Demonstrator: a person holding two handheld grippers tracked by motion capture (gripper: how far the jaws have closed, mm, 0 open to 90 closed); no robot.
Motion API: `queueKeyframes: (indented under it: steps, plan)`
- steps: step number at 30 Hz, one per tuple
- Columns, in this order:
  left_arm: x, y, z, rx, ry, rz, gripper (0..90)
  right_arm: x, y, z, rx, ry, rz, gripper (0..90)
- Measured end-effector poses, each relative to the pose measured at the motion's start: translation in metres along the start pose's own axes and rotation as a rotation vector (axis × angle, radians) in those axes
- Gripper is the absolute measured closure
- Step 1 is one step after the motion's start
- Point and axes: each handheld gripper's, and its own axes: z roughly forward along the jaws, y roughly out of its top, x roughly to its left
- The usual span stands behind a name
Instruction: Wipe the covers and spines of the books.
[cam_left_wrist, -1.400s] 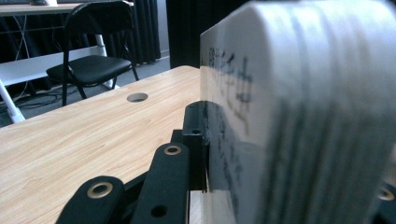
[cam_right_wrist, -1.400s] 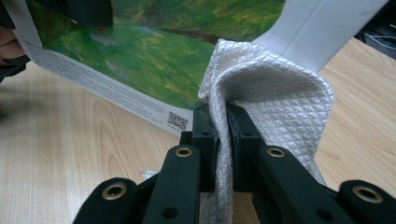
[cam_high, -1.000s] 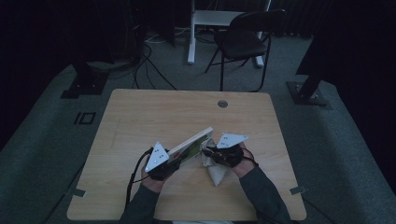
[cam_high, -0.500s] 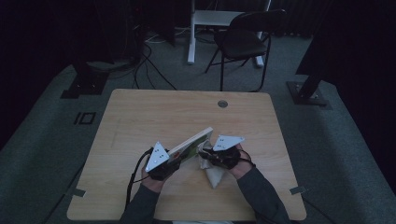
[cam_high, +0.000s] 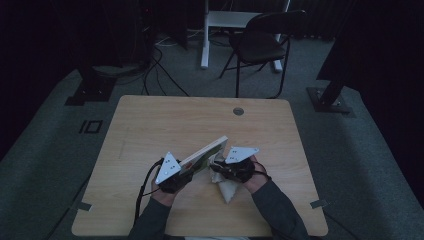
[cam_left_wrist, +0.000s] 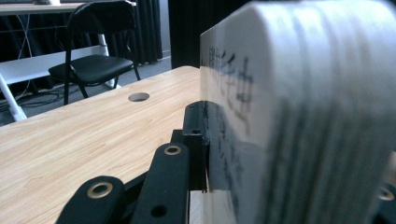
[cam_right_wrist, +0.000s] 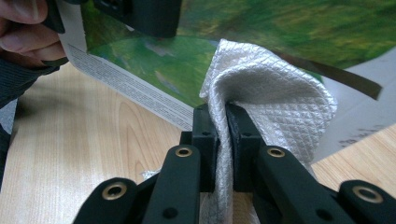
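1. While both forearms reach in from the near table edge, the left gripper (cam_high: 176, 176) clamps a thick white-edged book with a green cover (cam_high: 205, 152), lifted at a slant over the light wooden table (cam_high: 165, 120).
2. Just beside it, the right gripper (cam_high: 227, 170) is closed on a white quilted cloth (cam_right_wrist: 261, 93).
3. That cloth (folded over the pads) touches the book's green cover.
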Motion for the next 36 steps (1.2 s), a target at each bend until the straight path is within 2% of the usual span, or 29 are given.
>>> queueKeyframes:
  steps: [36]
  plan:
    - [0.001,0.000,0.000,-0.007,0.014,-0.010,77.9,0.020,0.005,0.017,0.025,0.058,-0.048,83.2]
